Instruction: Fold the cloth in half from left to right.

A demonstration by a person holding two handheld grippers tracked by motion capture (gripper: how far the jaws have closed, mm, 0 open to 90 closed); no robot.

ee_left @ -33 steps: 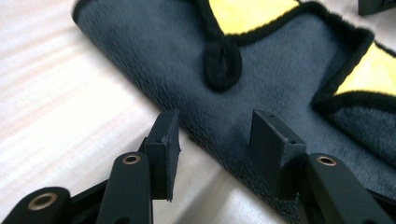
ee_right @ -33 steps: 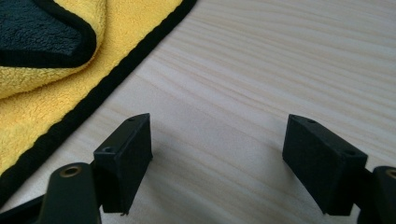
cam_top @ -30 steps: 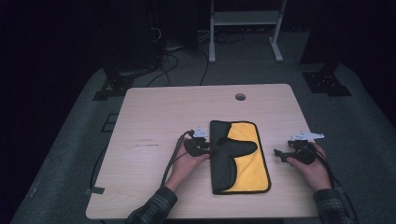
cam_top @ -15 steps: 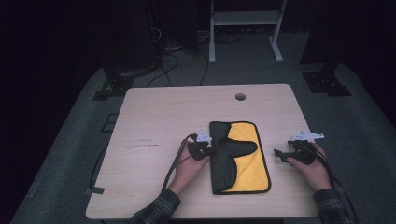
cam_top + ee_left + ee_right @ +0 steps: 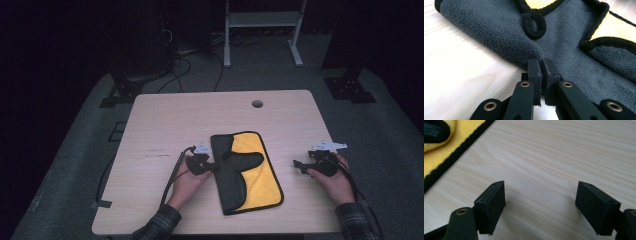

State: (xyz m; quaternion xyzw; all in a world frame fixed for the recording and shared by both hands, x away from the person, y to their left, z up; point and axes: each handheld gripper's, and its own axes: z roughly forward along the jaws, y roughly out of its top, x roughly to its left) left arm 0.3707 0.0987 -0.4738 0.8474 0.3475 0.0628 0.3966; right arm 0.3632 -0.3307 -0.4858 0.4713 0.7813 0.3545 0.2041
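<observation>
Jaws together at cloth (image 5: 574, 65) fold

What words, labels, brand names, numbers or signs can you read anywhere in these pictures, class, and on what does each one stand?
None can be read.
The cloth, grey on one side and yellow on the other, carries no label or print.
The left gripper and right gripper bear no lettering.
The table has a faint dark smudge, too small to tell whether it is writing.

Plaid sleeves (image 5: 156, 226); black jaws with brass-ringed rivets (image 5: 525, 84), trailing black cables (image 5: 172, 177), and grey three-cornered plates (image 5: 331, 146).
</observation>
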